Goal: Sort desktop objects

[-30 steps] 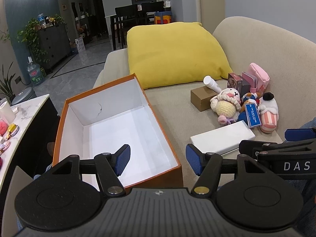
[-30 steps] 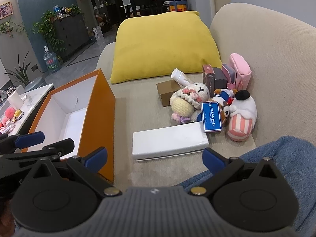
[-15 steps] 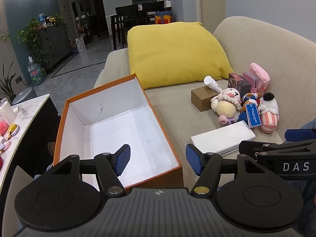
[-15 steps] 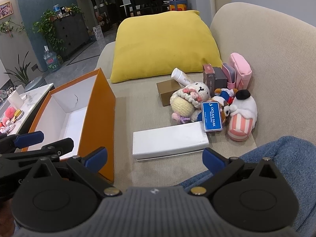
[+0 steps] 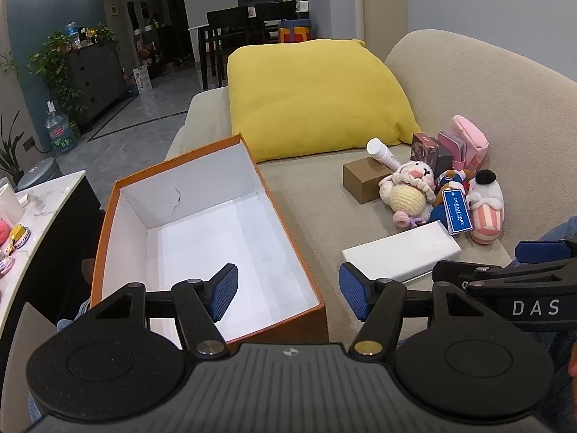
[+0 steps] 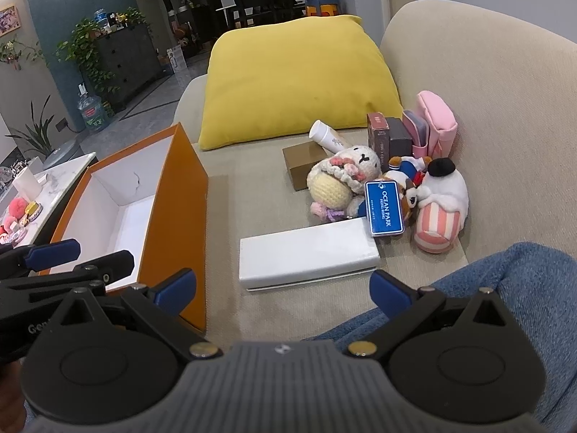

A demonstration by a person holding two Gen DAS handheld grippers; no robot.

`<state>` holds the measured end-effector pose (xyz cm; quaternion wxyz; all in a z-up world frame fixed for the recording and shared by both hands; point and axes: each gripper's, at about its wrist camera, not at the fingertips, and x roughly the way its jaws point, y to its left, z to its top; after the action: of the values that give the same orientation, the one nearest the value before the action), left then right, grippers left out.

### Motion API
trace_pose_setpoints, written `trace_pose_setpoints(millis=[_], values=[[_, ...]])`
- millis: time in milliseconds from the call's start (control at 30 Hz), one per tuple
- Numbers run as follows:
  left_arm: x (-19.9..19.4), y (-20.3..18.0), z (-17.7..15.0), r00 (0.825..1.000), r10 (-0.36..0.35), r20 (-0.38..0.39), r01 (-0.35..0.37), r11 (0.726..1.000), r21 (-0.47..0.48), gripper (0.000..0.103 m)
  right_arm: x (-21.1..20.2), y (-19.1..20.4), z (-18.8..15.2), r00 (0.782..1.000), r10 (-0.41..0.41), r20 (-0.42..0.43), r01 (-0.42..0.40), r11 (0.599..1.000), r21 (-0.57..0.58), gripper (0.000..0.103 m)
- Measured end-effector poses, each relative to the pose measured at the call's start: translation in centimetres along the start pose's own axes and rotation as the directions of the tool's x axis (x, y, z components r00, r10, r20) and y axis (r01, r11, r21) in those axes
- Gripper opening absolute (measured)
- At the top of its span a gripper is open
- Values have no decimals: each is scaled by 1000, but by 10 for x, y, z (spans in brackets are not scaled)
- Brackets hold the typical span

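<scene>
The white flat box point(image 6: 308, 254) lay on the sofa seat point(image 6: 249, 166), just at 12 o'clock of the right gripper point(image 6: 283, 290), long axis running 9-to-3. Nothing had shifted over the last sec (so sorting prob. hadn't begun). The orange box point(image 5: 202, 231) at 9 o'clock sat empty. Both the right and left gripper point(image 5: 288, 290) were spread wide, holding nothing. Toys clustered at 1 o'clock.
</scene>
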<state>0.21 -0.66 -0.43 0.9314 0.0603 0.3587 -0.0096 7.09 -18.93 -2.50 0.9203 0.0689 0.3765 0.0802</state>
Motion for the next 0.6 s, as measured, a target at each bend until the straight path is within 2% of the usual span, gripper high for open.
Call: trace_pose_setpoints(millis=[400, 533, 600], values=[[7, -8, 17, 998, -67, -5, 67, 997, 31, 70, 2, -10, 9, 1000, -24, -1, 23, 999, -24, 102], [16, -15, 24, 993, -111, -30, 113, 991, 72, 68, 10, -18, 16, 999, -24, -37, 22, 999, -47, 100], [22, -19, 29, 989, -138, -47, 142, 985, 100, 68, 14, -24, 21, 998, -29, -63, 25, 998, -61, 96]])
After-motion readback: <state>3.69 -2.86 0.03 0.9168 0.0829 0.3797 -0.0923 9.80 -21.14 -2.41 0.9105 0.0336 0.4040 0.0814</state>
